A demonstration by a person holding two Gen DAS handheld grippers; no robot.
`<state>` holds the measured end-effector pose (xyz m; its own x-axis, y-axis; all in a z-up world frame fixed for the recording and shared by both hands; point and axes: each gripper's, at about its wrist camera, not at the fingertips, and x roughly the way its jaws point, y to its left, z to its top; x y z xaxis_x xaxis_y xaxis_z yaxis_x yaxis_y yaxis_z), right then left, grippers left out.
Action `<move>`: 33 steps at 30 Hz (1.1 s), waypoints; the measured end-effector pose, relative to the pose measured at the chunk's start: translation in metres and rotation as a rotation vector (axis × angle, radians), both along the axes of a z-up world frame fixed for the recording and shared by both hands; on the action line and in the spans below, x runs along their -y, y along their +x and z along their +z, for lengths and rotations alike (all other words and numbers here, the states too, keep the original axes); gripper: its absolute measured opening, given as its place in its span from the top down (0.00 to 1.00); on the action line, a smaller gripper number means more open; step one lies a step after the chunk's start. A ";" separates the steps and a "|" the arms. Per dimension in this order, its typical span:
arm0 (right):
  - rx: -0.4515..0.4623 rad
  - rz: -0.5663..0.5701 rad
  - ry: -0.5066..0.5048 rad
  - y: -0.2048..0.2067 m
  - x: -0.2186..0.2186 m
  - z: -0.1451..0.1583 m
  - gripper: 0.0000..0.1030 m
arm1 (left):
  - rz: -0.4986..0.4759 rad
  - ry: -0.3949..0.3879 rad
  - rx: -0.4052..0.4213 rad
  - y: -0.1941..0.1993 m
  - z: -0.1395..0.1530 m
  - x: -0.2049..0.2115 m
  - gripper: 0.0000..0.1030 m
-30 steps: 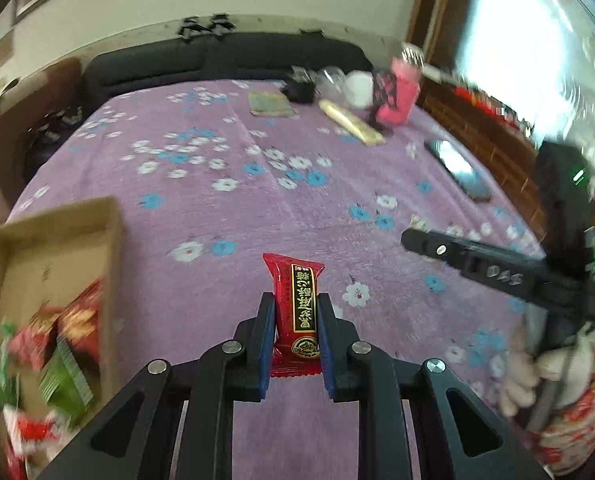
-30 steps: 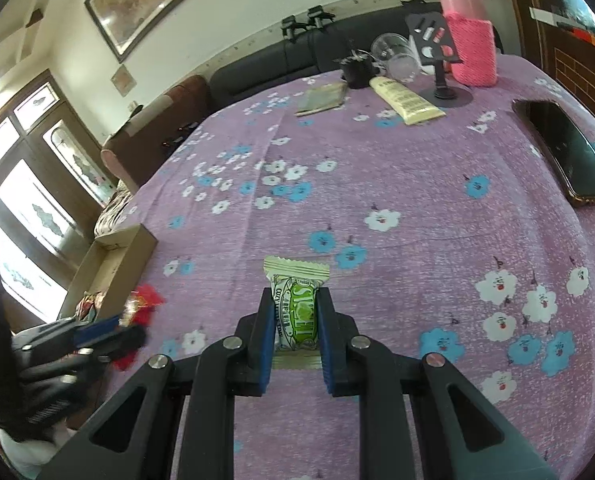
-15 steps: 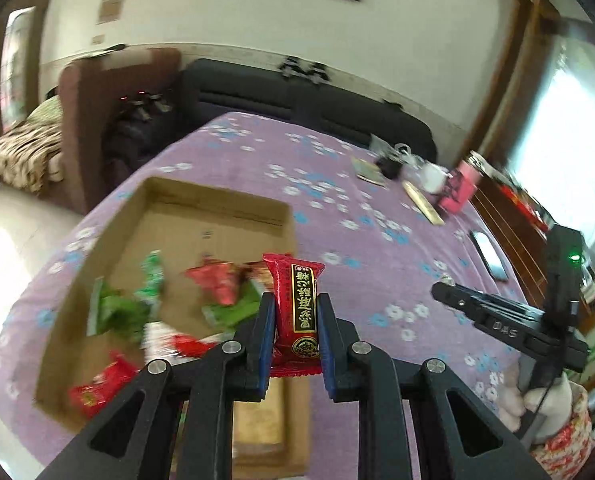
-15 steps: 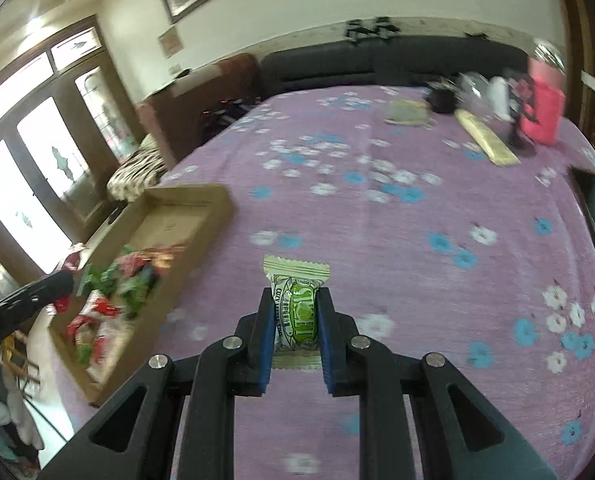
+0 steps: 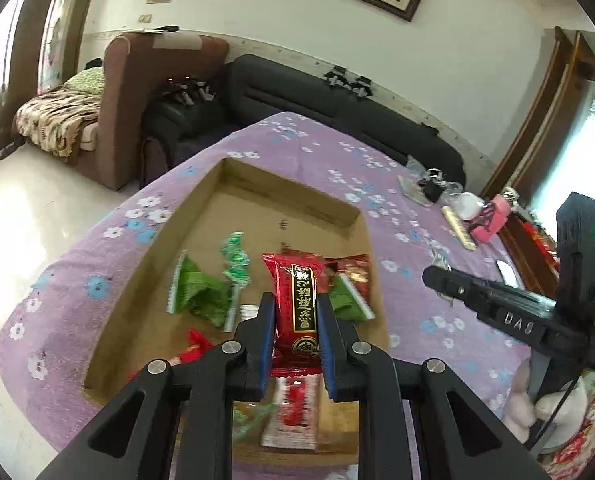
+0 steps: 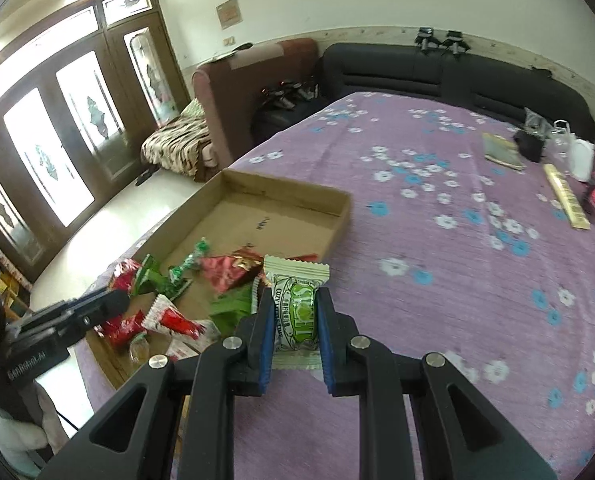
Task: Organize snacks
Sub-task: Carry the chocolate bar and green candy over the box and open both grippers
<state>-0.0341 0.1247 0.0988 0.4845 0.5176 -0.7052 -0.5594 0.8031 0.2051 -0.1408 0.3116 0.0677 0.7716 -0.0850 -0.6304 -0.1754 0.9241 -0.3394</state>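
A red snack packet [image 5: 296, 300] with a black label of gold characters stands upright above the cardboard tray [image 5: 233, 172], pinched at its sides. A white-and-green snack packet [image 6: 296, 312] is pinched upright just past the tray's near right edge. Red and green packets [image 6: 165, 280] crowd the tray's near half; its far half is bare.

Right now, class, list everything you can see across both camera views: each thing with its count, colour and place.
Cardboard box: one, brown, near table edge.
Loose snacks: several, red and green, inside box.
Red snack: one, gripped above box.
Green snack: one, white-green, gripped beside box.
Tablecloth: one, purple, flowered.
Far-end clutter: several items, mixed, far end of table.
Sofa: one, black, behind table.
Armchair: one, brown, left.
Left gripper: black, shut on red snack.
Right gripper: black, shut on green snack.
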 end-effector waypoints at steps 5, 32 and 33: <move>-0.050 0.016 0.001 0.020 -0.031 -0.007 0.82 | 0.028 0.000 -0.025 0.010 -0.010 -0.014 0.80; -0.196 0.102 -0.020 0.080 -0.137 -0.044 0.74 | 0.069 0.034 -0.088 0.046 -0.022 -0.024 0.40; -0.184 0.101 -0.014 0.078 -0.135 -0.040 0.72 | 0.070 0.043 -0.084 0.045 -0.020 -0.022 0.39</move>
<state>0.0440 0.2598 0.0583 0.2935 0.5462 -0.7845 -0.5913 0.7486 0.3000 -0.0953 0.3340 0.0481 0.7193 -0.0046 -0.6947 -0.2660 0.9220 -0.2815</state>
